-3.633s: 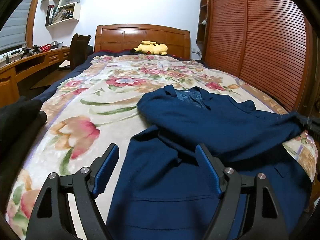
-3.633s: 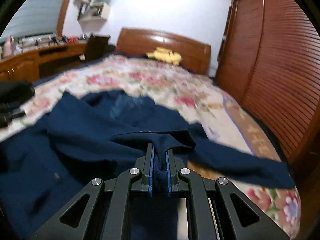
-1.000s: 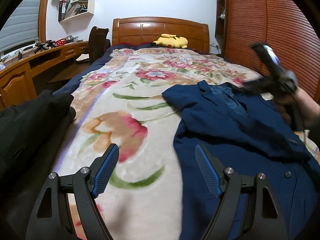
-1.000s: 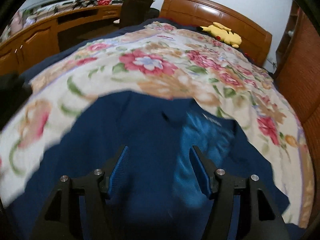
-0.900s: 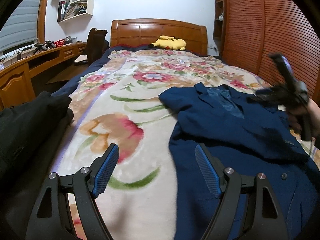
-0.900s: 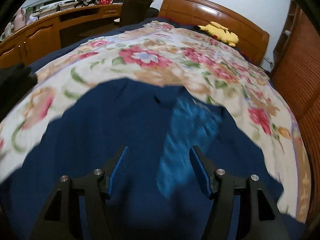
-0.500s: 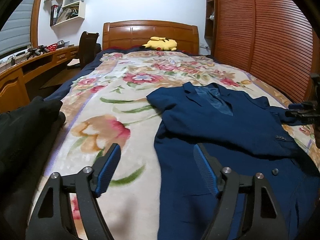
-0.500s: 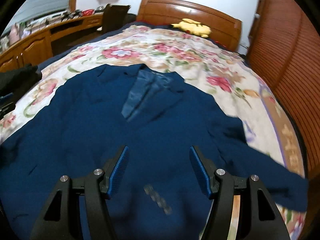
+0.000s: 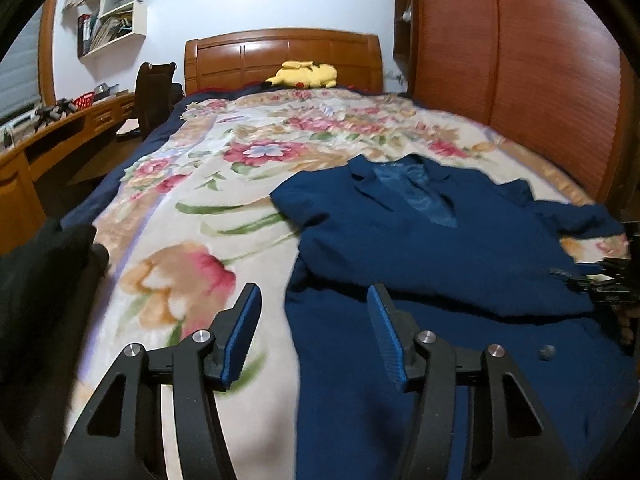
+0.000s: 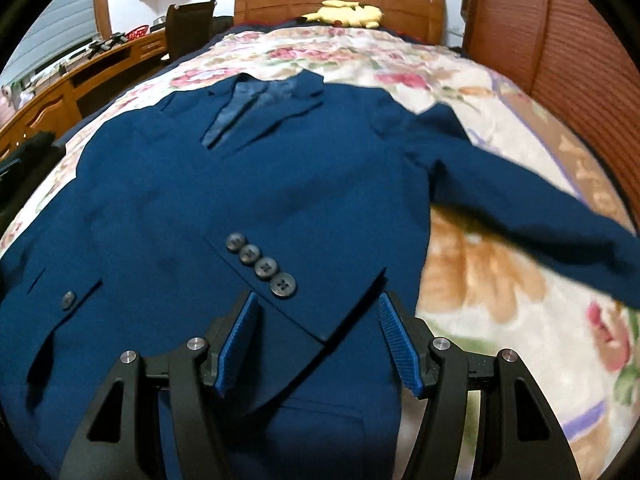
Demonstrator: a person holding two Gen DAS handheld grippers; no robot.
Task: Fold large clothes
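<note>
A dark blue suit jacket (image 10: pixel 248 200) lies face up on the floral bedspread (image 10: pixel 500 280), collar toward the headboard. One sleeve is folded across its front, the cuff with several buttons (image 10: pixel 262 266) just ahead of my right gripper (image 10: pixel 318 316), which is open and empty above the jacket's lower front. The other sleeve (image 10: pixel 540 216) stretches out to the right. In the left wrist view the jacket (image 9: pixel 432 248) lies right of centre. My left gripper (image 9: pixel 314 312) is open and empty over the jacket's left edge. The right gripper's body (image 9: pixel 612 292) shows at the right edge.
A yellow plush toy (image 9: pixel 304 74) lies by the wooden headboard (image 9: pixel 280 56). A dark garment pile (image 9: pixel 36 280) sits at the bed's left edge. A desk (image 9: pixel 60 128) and chair (image 9: pixel 154 92) stand to the left. A slatted wooden wardrobe (image 9: pixel 540 80) lines the right.
The right gripper let go of the sleeve it held 3.6 s ago and drew back toward the hem. The sleeve now lies folded across the jacket's front. The left gripper stayed open.
</note>
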